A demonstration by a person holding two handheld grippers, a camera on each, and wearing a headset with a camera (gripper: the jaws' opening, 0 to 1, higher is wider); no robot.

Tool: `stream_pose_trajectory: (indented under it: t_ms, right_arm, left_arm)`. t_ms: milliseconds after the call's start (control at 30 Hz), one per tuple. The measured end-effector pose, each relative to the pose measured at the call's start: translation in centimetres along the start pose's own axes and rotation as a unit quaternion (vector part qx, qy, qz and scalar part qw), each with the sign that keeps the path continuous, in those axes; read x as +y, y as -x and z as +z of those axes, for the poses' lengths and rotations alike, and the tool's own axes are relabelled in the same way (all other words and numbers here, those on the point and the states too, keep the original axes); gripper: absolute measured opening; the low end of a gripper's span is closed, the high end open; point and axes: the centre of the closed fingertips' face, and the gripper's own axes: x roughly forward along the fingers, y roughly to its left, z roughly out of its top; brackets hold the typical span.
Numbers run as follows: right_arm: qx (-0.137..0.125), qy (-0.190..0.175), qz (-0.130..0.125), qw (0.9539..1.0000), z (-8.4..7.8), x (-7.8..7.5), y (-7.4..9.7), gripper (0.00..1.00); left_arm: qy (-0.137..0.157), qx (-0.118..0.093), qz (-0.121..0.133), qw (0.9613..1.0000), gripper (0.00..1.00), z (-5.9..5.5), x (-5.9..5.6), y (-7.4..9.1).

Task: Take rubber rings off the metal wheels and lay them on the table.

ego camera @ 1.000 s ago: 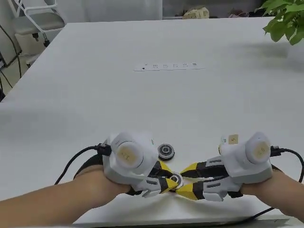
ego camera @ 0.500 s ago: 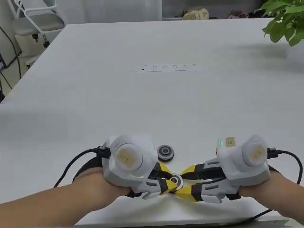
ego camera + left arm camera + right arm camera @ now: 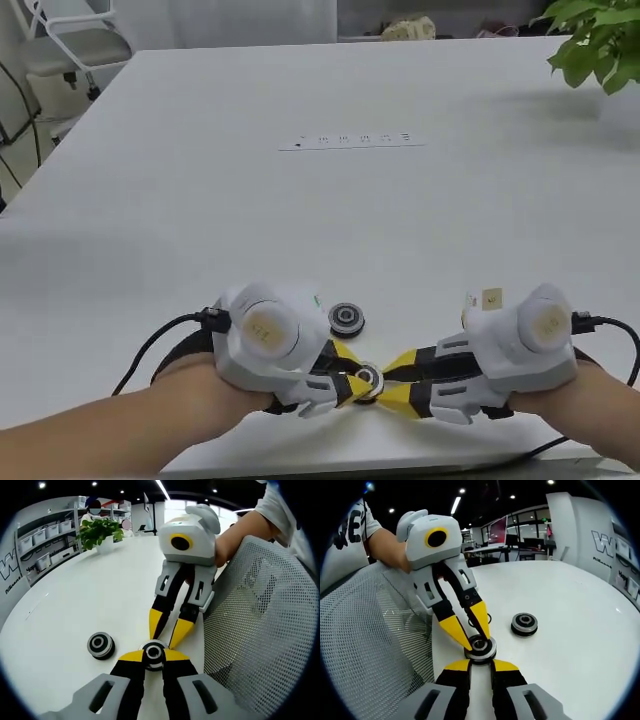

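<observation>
A small metal wheel (image 3: 368, 379) with a black rubber ring is held just above the white table (image 3: 330, 220) near its front edge. My left gripper (image 3: 352, 381) is shut on this wheel (image 3: 154, 653); its yellow tips clamp it from both sides. My right gripper (image 3: 388, 386) meets it from the opposite side, tips pinched on the near rim of the same wheel (image 3: 481, 647), on its rubber ring. A second wheel (image 3: 346, 317) with its ring on lies flat on the table just beyond the left gripper, and shows again as the second wheel (image 3: 101, 645) and the second wheel (image 3: 524, 623).
A white power strip (image 3: 345, 140) lies mid-table. A green plant (image 3: 595, 45) stands at the far right, a white chair (image 3: 75, 40) at the far left. A grey mesh chair back (image 3: 260, 630) sits close behind the table's front edge (image 3: 330, 462).
Both grippers stay joined on the same wheel at the front edge. The second wheel has not moved.
</observation>
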Motion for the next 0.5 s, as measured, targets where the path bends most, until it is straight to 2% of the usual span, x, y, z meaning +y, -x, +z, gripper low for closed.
stream_pose_trajectory:
  t_ms: [167, 267, 500]
  right_arm:
    - [0.002, 0.003, 0.000, 1.0000, 0.03, 0.03, -0.05, 0.13]
    - [0.000, -0.002, -0.001, 1.0000, 0.11, -0.01, -0.18, 0.23]
    - [-0.010, -0.002, 0.000, 0.9999, 0.66, -0.17, -0.57, 0.29]
  left_arm:
    - [0.001, -0.001, 0.000, 1.0000, 0.07, -0.04, -0.02, 0.02]
    - [0.002, -0.002, -0.001, 1.0000, 0.07, -0.05, -0.06, 0.03]
    - [0.002, -0.003, 0.000, 1.0000, 0.07, -0.03, -0.15, 0.07]
